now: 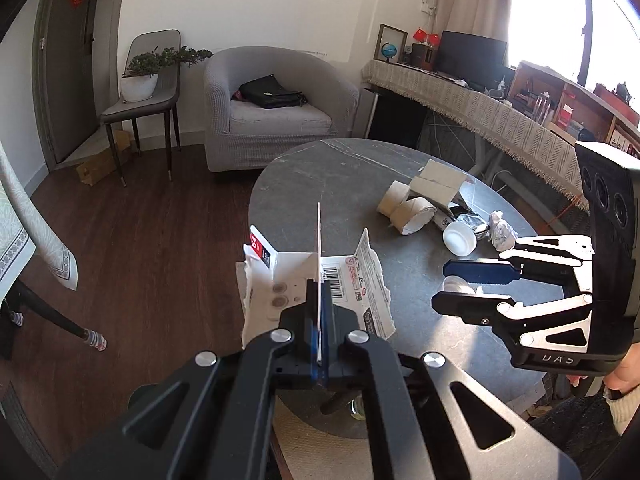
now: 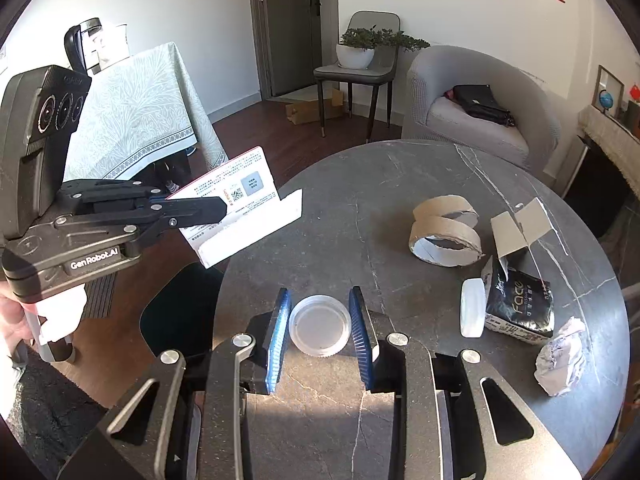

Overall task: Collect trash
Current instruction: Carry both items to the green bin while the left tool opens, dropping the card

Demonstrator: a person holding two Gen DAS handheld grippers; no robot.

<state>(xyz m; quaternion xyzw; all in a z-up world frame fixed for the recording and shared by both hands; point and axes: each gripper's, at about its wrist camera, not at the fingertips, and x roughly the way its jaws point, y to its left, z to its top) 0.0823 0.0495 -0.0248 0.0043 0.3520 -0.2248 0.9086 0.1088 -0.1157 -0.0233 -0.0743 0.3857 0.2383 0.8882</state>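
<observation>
Carrying both loads clear of the round grey table [image 2: 400, 184] looks like the step in hand; ahead and to the right of the claws more trash waits: cardboard tape rings [image 2: 444, 232], a black tissue pack [image 2: 520, 304], a crumpled paper ball [image 2: 560, 356]. Left gripper [image 1: 320, 300] is clamped tight on a torn white carton [image 1: 288, 276], held upright off the table's edge; right gripper [image 2: 320, 324] pinches a clear plastic lid [image 2: 320, 326] between its blue pads [image 2: 278, 336], so keep both squeezed and level.

Near table half [image 2: 320, 208] bare; trash cluster (rolls [image 2: 444, 232], packet [image 2: 520, 304]) crowds right.
</observation>
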